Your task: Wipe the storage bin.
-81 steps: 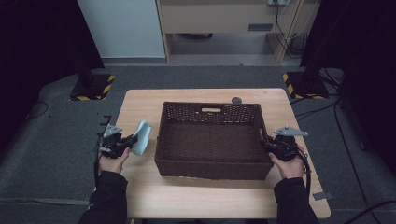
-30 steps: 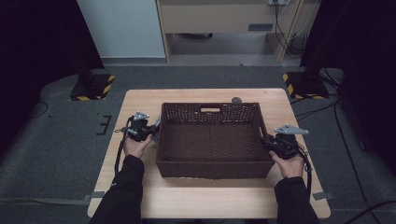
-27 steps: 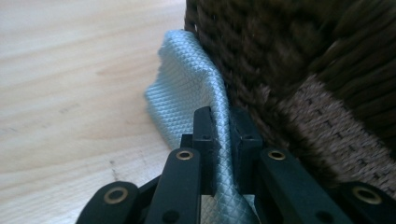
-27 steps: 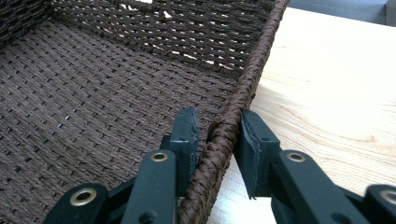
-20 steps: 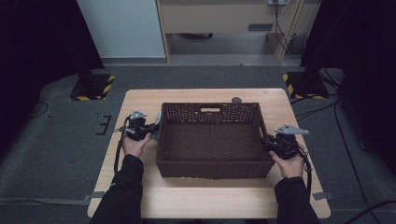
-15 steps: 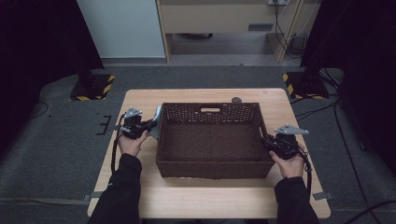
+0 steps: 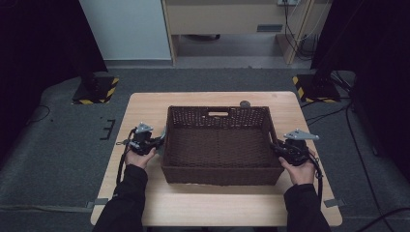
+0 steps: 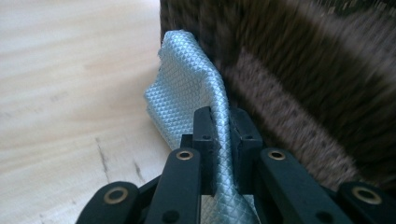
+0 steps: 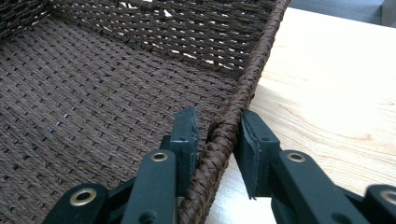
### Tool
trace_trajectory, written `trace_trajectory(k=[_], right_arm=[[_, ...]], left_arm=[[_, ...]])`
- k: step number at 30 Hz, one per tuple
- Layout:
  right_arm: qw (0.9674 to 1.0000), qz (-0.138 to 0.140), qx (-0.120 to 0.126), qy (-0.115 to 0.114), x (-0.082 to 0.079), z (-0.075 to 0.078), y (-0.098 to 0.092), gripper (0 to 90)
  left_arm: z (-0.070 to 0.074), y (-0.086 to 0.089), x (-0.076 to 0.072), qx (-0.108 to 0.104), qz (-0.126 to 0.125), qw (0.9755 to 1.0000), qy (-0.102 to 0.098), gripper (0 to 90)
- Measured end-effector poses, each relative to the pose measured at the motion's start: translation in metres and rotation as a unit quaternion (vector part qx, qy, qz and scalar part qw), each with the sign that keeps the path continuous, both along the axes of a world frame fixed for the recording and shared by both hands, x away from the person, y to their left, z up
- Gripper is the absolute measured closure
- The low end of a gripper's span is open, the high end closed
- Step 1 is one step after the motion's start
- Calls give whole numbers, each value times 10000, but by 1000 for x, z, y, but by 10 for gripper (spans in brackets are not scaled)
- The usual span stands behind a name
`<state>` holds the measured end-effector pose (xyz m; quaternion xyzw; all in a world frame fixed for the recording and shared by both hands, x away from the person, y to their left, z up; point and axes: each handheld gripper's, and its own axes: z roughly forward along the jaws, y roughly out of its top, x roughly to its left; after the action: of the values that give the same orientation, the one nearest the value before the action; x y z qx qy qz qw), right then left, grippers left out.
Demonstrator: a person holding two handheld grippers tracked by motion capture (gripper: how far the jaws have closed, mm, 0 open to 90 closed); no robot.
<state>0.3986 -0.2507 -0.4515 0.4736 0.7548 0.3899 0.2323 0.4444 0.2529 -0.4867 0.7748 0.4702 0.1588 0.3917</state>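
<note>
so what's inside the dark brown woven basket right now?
Nothing that shows: the dark brown woven basket has a bare woven floor in the high view. The folded pale blue textured cloth is outside, against its wall. The floor strip under the near wall is hidden.

High view overhead, looking forward-down; gripper views close, level; all share basket (image 7: 217, 145).

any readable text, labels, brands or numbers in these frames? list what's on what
None readable in any view.
Woven basket: no tag or print.
Pale blue cloth in the left tool: an embossed diamond texture, no lettering.
Right tool on the basket rim: no markings on the jaws.
Yellow and black hazard stripes on the floor stand bases: a warning pattern, no words.
</note>
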Motion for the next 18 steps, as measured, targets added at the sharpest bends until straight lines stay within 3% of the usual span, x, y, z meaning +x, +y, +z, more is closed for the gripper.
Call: trace_trajectory(k=[4, 10, 12, 15, 18], right_arm=[[10000, -30, -3, 42, -1, 1, 1, 697], [9999, -136, -66, 37, -2, 1, 3, 714], [9999, -148, -75, 49, -2, 2, 3, 717], [9998, -172, -92, 61, -3, 2, 3, 719], [9997, -209, -138, 53, -4, 2, 4, 719]], left_arm=[[3, 1, -1, -80, -11, 9999, -65, 820], [36, 9, -14, -489, -79, 9972, -563, 819], [43, 8, -19, -507, -139, 9964, -667, 820], [47, 6, -24, -476, -245, 9959, -727, 820], [39, 5, -23, -385, -257, 9971, -601, 820]])
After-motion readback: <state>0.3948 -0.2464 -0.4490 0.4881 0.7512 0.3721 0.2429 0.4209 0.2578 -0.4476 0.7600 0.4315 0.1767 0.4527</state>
